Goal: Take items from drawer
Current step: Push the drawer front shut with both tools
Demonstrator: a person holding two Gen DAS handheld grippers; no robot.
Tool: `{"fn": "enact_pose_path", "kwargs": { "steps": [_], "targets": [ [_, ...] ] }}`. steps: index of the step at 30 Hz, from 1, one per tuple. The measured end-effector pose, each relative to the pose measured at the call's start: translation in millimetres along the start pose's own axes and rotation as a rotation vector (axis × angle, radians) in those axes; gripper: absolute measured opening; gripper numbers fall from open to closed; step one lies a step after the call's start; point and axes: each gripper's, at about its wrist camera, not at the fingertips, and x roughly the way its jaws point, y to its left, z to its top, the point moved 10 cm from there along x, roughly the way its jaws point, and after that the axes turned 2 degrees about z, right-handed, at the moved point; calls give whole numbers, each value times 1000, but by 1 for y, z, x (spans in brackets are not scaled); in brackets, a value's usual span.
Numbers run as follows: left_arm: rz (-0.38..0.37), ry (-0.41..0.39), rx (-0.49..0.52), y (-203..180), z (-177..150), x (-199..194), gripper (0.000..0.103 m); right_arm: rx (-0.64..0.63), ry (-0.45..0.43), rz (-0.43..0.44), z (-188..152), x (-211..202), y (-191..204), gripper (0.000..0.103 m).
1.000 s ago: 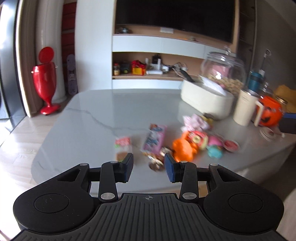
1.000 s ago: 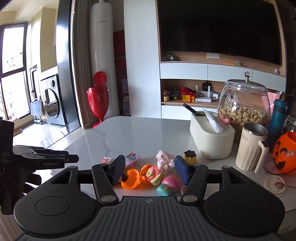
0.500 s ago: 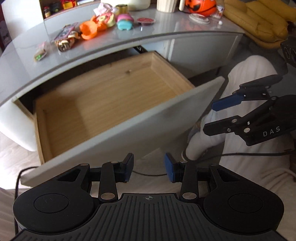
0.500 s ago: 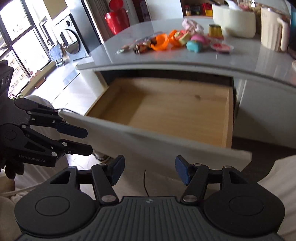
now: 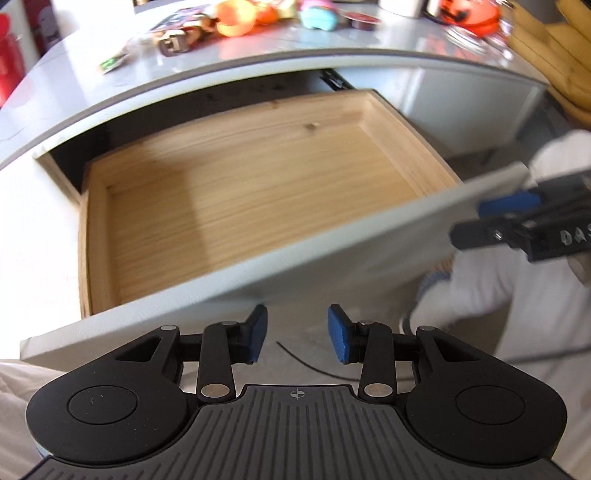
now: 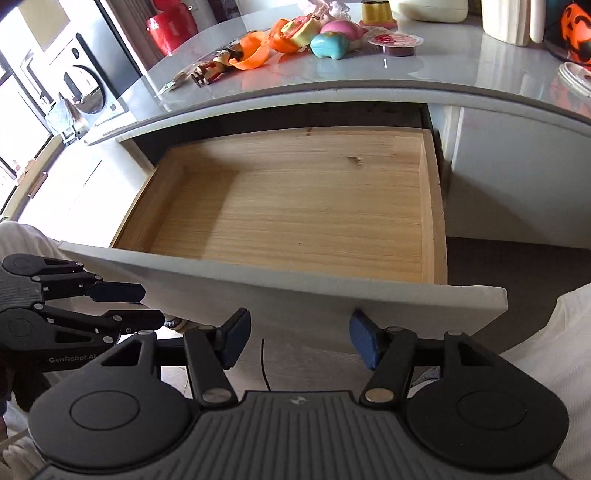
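Nearest, the left gripper (image 5: 297, 334) has just narrowed slightly, jaws apart on nothing; the right gripper (image 6: 297, 341) gapes wider, holding nothing. Beyond stands the pulled-out wooden drawer (image 6: 430, 206). Farther, toys (image 6: 295, 31) lie on the grey tabletop (image 6: 461, 70).

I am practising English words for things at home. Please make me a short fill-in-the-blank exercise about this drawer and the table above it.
1. The inside of the open drawer is made of ____.
2. Nothing is left inside it; the drawer is ____.
3. The toys, such as the teal toy, lie on the ____ above the drawer.
4. The right gripper holds nothing; its jaws are ____.

Missing words: wood; empty; table; open
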Motion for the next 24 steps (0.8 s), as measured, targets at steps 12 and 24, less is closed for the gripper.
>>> {"fn": "enact_pose_path", "kwargs": {
  "steps": [12, 24],
  "targets": [
    [29, -126, -165, 26, 39, 26, 39, 58, -91, -55, 39, 19, -10, 61],
    [73, -231, -278, 46, 82, 50, 39, 79, -192, -94, 89, 43, -23, 57]
  ]
}}
